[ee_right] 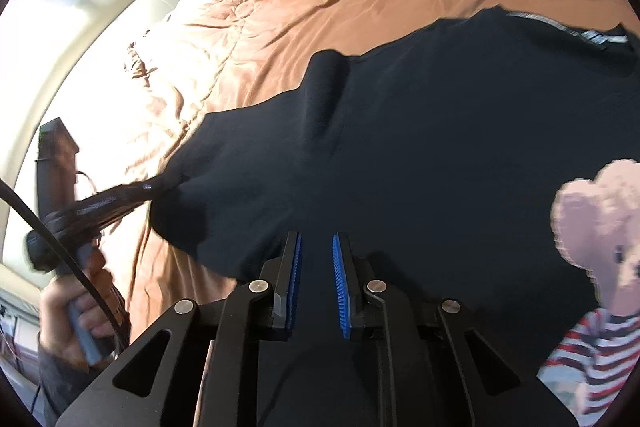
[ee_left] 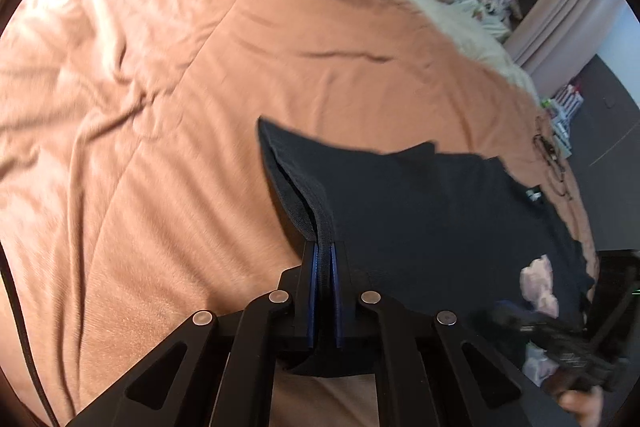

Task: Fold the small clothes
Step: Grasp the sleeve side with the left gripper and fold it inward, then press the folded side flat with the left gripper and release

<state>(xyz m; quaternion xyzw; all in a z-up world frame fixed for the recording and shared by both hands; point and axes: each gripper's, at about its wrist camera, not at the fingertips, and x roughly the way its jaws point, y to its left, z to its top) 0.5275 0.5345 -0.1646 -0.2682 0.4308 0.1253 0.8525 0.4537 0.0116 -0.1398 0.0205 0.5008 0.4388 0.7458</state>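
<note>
Already pinned at one edge, a dark shirt (ee_left: 420, 211) lies spread on the bed (ee_left: 180, 87).

Shirt fills the lower right of the left wrist view and the middle of the right wrist view, flat on the orange cover, collar at upper right in the right view. Left gripper (ee_left: 325, 255) is clamped tight on a doubled hem, cloth squeezed between its blue pads (ee_left: 315, 291). Right gripper (ee_right: 316, 259) sits over the shirt's near edge with dark cloth running between its jaws; a narrow gap shows, and whether the pads press the fabric I cannot tell. Shirt stretches away from both grippers toward the top of the frames, its long axis running left to right between them. Left gripper seems nearer a corner, so the fold likely carries this near edge forward.
</note>
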